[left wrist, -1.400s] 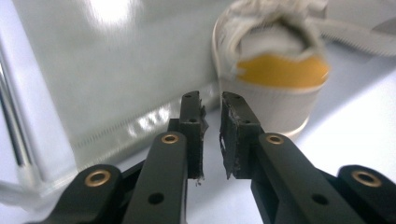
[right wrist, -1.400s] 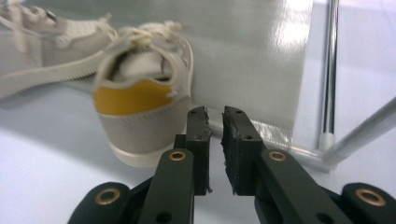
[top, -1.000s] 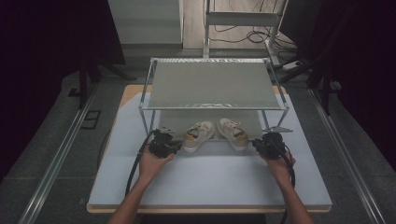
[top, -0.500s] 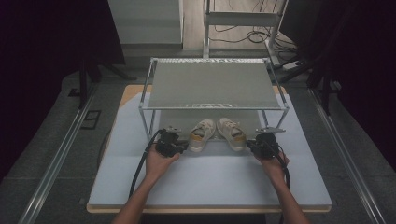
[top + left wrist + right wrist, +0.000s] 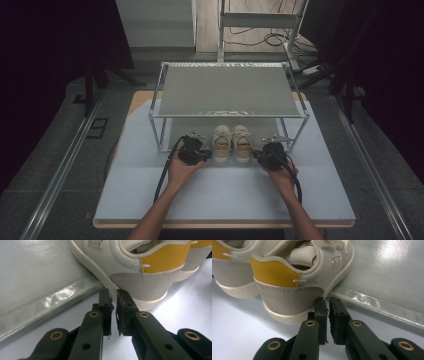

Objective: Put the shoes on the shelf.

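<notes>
High view: a pale blue table (image 5: 225,195) is seen carrying a metal-framed rack (image 5: 227,90) with a grey shelf; beneath the rack's front edge a pair of shoes (image 5: 232,144) is set side by side, heels turned toward the person and toes pointing away under the shelf, so the long axis of each shoe runs straight away from the table's near edge; the pair is flanked by the left gripper (image 5: 204,154) on one side and the right gripper (image 5: 257,155) on the other, each just beside the outer flank of its nearer shoe, and neither hand is placed clearly nearer than the other.

Left gripper view: the left shoe (image 5: 140,277), white with a grey heel patch and a yellow collar, is found directly ahead and slightly to the right of the left gripper (image 5: 113,295); the jaws are drawn nearly together with nothing between them, and their tips are met by the sole edge near the heel; whether they actually press on it cannot be told; a glossy grey sheet (image 5: 37,285) lies to the left.

Right gripper view: the right shoe (image 5: 294,285) is seen ahead and to the left of the right gripper (image 5: 327,302), whose jaws are likewise narrow and empty, with the tips at the heel's outer corner.
</notes>
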A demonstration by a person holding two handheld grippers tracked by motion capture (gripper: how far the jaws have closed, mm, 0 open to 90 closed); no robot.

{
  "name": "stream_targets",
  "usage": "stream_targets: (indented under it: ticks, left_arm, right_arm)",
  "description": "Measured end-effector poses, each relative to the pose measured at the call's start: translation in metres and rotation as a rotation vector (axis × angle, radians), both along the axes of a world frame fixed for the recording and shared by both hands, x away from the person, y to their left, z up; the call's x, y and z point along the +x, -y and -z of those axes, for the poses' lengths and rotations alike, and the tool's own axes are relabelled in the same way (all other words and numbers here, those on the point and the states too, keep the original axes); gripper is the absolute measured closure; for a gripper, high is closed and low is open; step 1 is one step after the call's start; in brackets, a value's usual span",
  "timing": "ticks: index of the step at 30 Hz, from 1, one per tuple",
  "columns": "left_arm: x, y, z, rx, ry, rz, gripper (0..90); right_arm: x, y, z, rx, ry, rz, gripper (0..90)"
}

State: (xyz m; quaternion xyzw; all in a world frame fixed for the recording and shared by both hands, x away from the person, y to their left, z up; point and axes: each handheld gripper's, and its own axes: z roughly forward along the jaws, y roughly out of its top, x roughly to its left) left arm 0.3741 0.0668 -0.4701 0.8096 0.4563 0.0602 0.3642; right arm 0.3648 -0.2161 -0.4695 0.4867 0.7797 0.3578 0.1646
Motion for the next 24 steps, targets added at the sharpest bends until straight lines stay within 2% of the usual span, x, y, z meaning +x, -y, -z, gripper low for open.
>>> stream_targets:
  ticks: [4,6,8,10,18,24]
  left_arm:
    - [0.003,0.008,0.0,0.012,0.0,0.007,82.1]
    - [0.004,0.008,-0.001,0.022,0.002,0.012,82.3]
    - [0.004,0.007,-0.001,0.019,0.0,0.013,81.6]
    - [0.001,0.004,-0.001,-0.002,-0.002,0.01,81.4]
    - [-0.021,0.008,-0.015,-0.015,0.044,0.057,81.4]
    - [-0.021,0.019,-0.019,-0.013,0.047,0.073,81.5]
  right_arm:
    - [0.0,-0.005,0.001,0.007,-0.001,-0.005,84.4]
    - [0.0,-0.007,0.001,-0.005,0.01,-0.001,84.8]
    - [0.0,-0.006,0.002,0.006,0.005,0.001,84.4]
    - [0.0,-0.005,0.002,0.012,0.005,-0.002,84.2]
    - [-0.02,-0.006,-0.008,0.046,0.044,-0.046,84.2]
    - [-0.022,-0.013,-0.012,0.049,0.051,-0.065,84.2]
